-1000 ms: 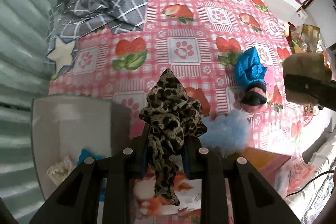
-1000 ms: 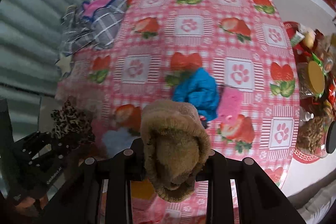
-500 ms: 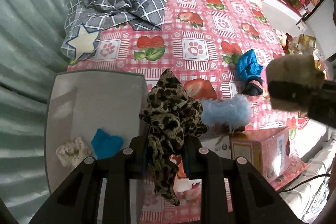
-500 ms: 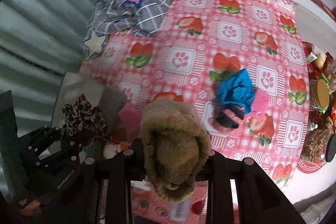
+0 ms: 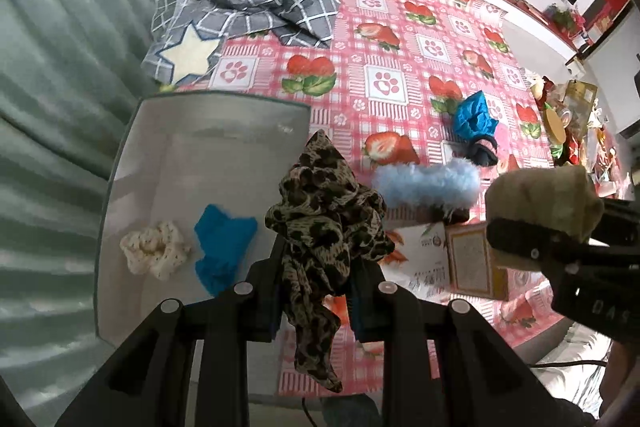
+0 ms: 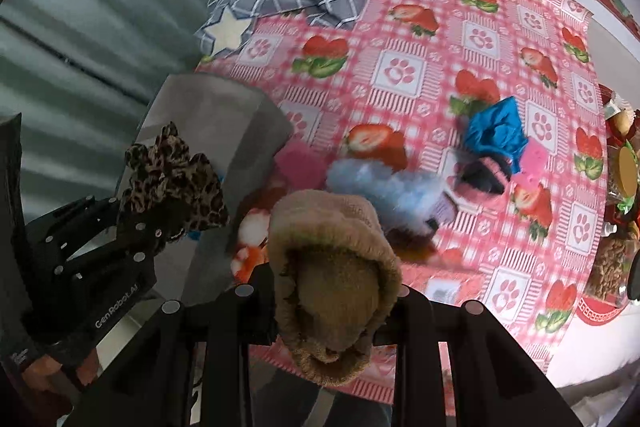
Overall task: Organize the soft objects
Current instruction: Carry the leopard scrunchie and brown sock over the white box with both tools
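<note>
My left gripper is shut on a leopard-print cloth, which hangs over the right rim of a grey bin standing beside the table. Inside the bin lie a cream crocheted scrunchie and a blue cloth piece. My right gripper is shut on a tan fuzzy knitted piece, above the table's near edge; it also shows at the right of the left wrist view as the same tan piece. On the table lie a light-blue fluffy item and a bright blue cloth with a dark scrunchie.
A grey checked blanket with a star and a pink fish lies at the table's far left. A printed cardboard box stands under the fluffy item. Jars and snacks crowd the table's right edge. A ribbed green-grey wall runs on the left.
Both grippers have moved left with their loads, towards the grey bin. The bin's inside, with the cream scrunchie and blue piece, has come fully into the left wrist view.
</note>
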`<state>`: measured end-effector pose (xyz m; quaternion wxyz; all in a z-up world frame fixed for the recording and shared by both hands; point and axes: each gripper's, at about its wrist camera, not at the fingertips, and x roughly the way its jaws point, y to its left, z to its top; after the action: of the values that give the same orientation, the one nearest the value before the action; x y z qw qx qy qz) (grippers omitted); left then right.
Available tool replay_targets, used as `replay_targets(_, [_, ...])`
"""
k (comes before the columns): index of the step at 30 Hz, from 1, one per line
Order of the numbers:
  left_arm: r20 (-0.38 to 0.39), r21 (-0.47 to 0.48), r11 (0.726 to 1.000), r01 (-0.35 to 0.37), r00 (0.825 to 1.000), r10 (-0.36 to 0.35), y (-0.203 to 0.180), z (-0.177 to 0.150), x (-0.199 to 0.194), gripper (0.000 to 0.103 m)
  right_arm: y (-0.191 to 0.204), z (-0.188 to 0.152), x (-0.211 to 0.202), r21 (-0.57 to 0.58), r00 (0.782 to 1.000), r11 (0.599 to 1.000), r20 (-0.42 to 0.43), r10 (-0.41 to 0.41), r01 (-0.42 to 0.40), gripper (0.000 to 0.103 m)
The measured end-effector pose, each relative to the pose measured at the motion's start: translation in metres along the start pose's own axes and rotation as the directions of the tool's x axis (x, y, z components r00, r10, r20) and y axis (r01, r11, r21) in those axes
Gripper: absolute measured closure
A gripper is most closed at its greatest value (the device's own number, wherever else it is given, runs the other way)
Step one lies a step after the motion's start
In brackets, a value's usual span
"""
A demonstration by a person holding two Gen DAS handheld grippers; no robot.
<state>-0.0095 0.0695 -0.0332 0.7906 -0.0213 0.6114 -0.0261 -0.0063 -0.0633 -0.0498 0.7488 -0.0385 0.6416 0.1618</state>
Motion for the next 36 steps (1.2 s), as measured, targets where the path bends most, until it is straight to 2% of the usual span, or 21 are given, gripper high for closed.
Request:
replay_targets(19, [-0.035, -0.167, 0.985, -0.037, 0.999, 0.031, 0.059, -0.065, -0.011, 0.075, 0.064, -0.052, 0.025, -0.102, 0.996, 0.994, -0.091, 0.020, -0.030, 0.072])
replay_targets(36, [-0.035, -0.298, 0.952, -0.064, 0.998, 0.056, 0.103, -0.092, -0.020, 0.075, 0.122, -0.056, 0.033, -0.258, 0.993, 0.965, -0.115, 0.008, -0.038, 0.072])
